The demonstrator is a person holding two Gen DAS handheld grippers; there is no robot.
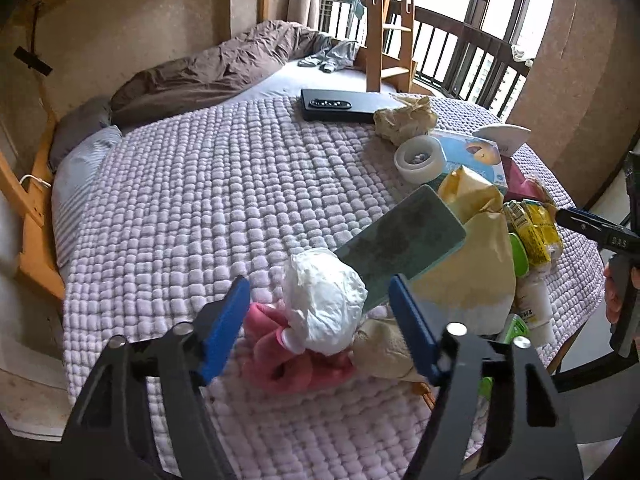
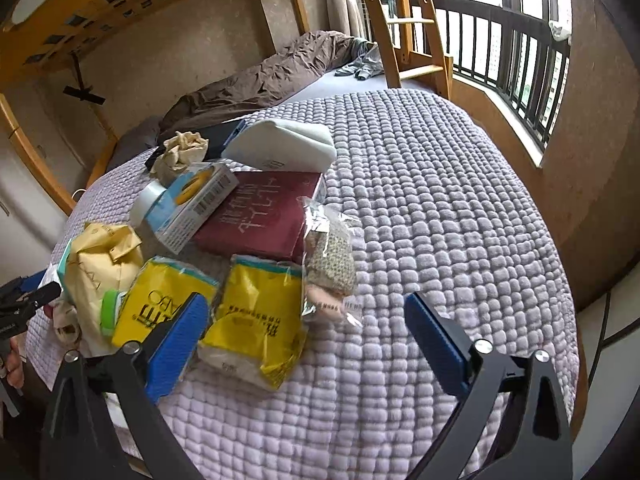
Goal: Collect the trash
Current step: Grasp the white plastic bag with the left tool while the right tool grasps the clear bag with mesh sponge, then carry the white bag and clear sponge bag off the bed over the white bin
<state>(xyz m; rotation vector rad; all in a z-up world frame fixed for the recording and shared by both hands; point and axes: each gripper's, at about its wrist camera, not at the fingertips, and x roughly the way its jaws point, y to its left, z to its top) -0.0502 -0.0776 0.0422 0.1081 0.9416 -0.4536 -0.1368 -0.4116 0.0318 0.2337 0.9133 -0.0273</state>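
A pile of litter lies on the lilac quilt (image 1: 200, 208). In the left wrist view my left gripper (image 1: 318, 300) is open, its blue pads either side of a crumpled white bag (image 1: 324, 300) that lies on a pink cloth (image 1: 276, 360). A green phone (image 1: 400, 240) and a yellow paper bag (image 1: 480, 272) lie just behind. In the right wrist view my right gripper (image 2: 306, 320) is open over two yellow wrappers (image 2: 256, 320) (image 2: 160, 304) and a clear packet (image 2: 330, 268). A crumpled beige paper (image 2: 180, 152) lies further back.
A maroon book (image 2: 264, 212), a tissue box (image 2: 192, 204), a tape roll (image 1: 418, 156), a white case (image 2: 280, 144) and a black laptop (image 1: 340, 106) lie on the bed. A wooden ladder (image 2: 404, 24) and a brown duvet (image 1: 208, 68) are beyond.
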